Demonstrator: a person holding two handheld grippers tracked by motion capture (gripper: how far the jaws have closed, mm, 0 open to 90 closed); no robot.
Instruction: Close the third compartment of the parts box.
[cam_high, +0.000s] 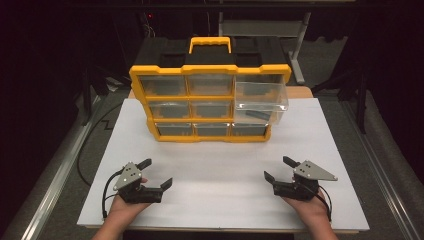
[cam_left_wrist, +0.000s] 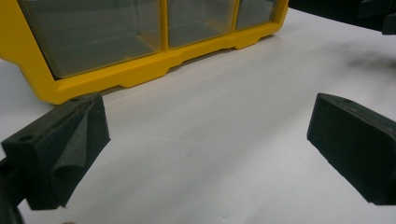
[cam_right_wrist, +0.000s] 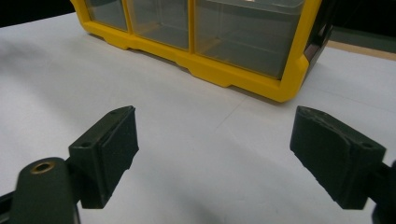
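Standing at the far middle of the white table (cam_high: 210, 170) was a yellow organizer (cam_high: 210, 102), its top-right clear drawer (cam_high: 261, 100) pulled out. Nearer the person, well apart, the left gripper (cam_high: 157, 174) and right gripper (cam_high: 278, 169) rested on the tabletop, both with jaws spread wide and empty.

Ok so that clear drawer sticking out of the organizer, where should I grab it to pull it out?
Grip the clear drawer by its front lip, coming from the table's near side. It already juts forward from the yellow organizer, top right, so its front wall stands free; the right gripper sits closest.
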